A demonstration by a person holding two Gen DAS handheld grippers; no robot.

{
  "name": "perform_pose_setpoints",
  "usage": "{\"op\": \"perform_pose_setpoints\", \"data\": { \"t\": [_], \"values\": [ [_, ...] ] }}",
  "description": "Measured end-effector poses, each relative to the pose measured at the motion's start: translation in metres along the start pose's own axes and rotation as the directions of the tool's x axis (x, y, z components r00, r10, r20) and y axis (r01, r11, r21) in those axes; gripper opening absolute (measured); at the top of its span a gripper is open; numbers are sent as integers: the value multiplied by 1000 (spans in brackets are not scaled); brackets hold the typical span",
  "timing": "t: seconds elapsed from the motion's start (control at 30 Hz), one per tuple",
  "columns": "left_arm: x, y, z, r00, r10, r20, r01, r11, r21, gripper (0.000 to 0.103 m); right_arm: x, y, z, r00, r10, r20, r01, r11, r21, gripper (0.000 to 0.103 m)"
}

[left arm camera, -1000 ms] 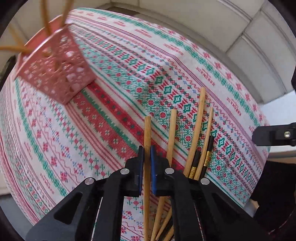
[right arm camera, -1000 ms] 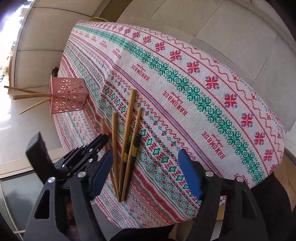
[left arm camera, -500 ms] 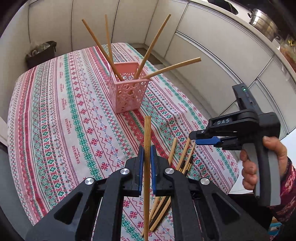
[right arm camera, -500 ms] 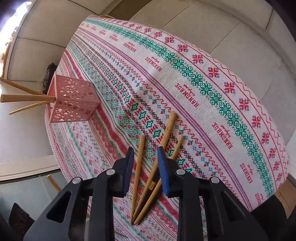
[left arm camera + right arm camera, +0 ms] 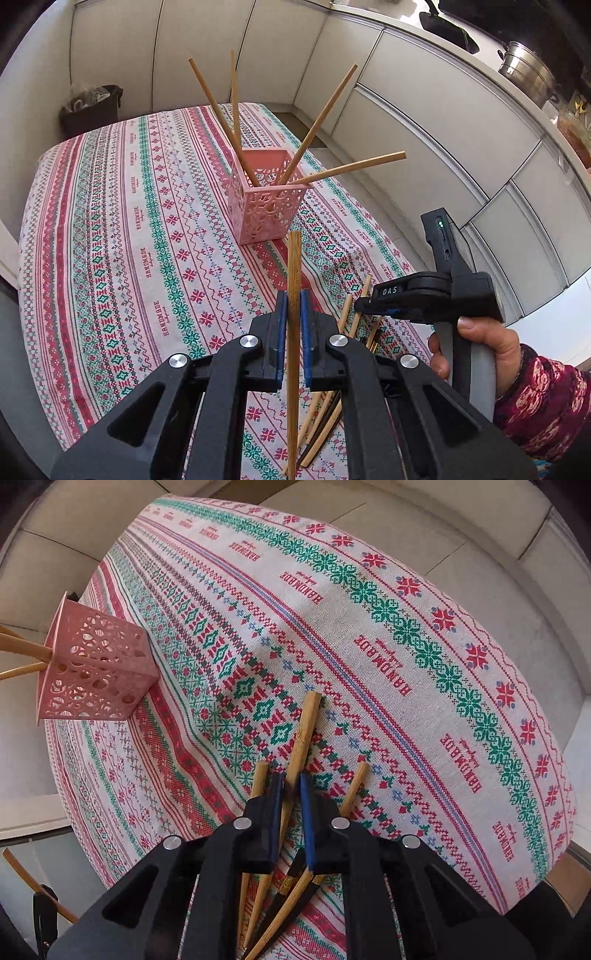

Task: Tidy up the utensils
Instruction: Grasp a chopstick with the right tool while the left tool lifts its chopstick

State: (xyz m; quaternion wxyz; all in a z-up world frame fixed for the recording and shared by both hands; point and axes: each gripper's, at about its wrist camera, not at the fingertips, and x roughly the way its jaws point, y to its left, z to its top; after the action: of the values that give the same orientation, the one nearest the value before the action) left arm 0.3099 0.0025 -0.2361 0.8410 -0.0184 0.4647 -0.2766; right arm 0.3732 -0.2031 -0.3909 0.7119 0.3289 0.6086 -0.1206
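My left gripper (image 5: 293, 306) is shut on a bamboo chopstick (image 5: 294, 258) and holds it above the table, pointing toward the pink lattice basket (image 5: 266, 206). Several chopsticks (image 5: 325, 107) lean out of that basket. Low at the table's near right edge, my right gripper (image 5: 291, 786) is shut on the thick bamboo chopstick (image 5: 306, 723) in a small loose pile. Two thinner chopsticks (image 5: 258, 779) lie either side of it, and a dark chopstick with a gold band (image 5: 286, 884) lies underneath. In the left wrist view, the right gripper (image 5: 360, 304) sits over the pile (image 5: 321, 424).
A patterned tablecloth (image 5: 129, 240) covers the whole table. A person's hand (image 5: 480, 339) holds the right gripper's handle. A dark bin (image 5: 92, 107) stands beyond the far table edge. White cabinets line the right side, with a steel pot (image 5: 524, 70) on top.
My left gripper lifted its chopstick off the table and tilted up, bringing the basket into view. My right gripper moved over the pile and closed from wide open onto the thick chopstick.
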Motion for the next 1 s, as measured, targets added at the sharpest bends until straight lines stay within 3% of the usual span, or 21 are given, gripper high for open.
{"op": "perform_pose_setpoints", "data": {
  "t": [0.13, 0.23, 0.4, 0.67, 0.77, 0.83, 1.0],
  "values": [
    [-12, -8, -1, 998, 8, 55, -8, 1000, 2, 6, -29, -18, -23, 983, 152, 107, -148, 988, -45, 9],
    [-23, -16, -7, 994, 19, 107, -17, 999, -28, 6, -75, -17, -54, 941, 250, 230, -209, 959, -190, 9],
    [-47, -37, -22, 975, 53, 214, -47, 998, -33, 6, -149, 0, -112, 851, 356, 386, -156, 874, -461, 8],
    [-102, -62, -16, 923, 99, 372, -92, 995, -36, 6, -221, 2, -144, 787, 421, 451, -109, 814, -570, 8],
    [-122, -67, -8, 889, 101, 446, -90, 995, -46, 6, -247, 10, -146, 759, 446, 475, -103, 802, -588, 8],
    [-133, -72, -2, 856, 110, 506, -103, 994, -42, 6, -264, 13, -143, 741, 465, 485, -106, 794, -599, 8],
    [-148, -85, 28, 728, 138, 672, -158, 987, -31, 6, -303, 28, -126, 688, 513, 513, -112, 774, -623, 8]
  ]
}}
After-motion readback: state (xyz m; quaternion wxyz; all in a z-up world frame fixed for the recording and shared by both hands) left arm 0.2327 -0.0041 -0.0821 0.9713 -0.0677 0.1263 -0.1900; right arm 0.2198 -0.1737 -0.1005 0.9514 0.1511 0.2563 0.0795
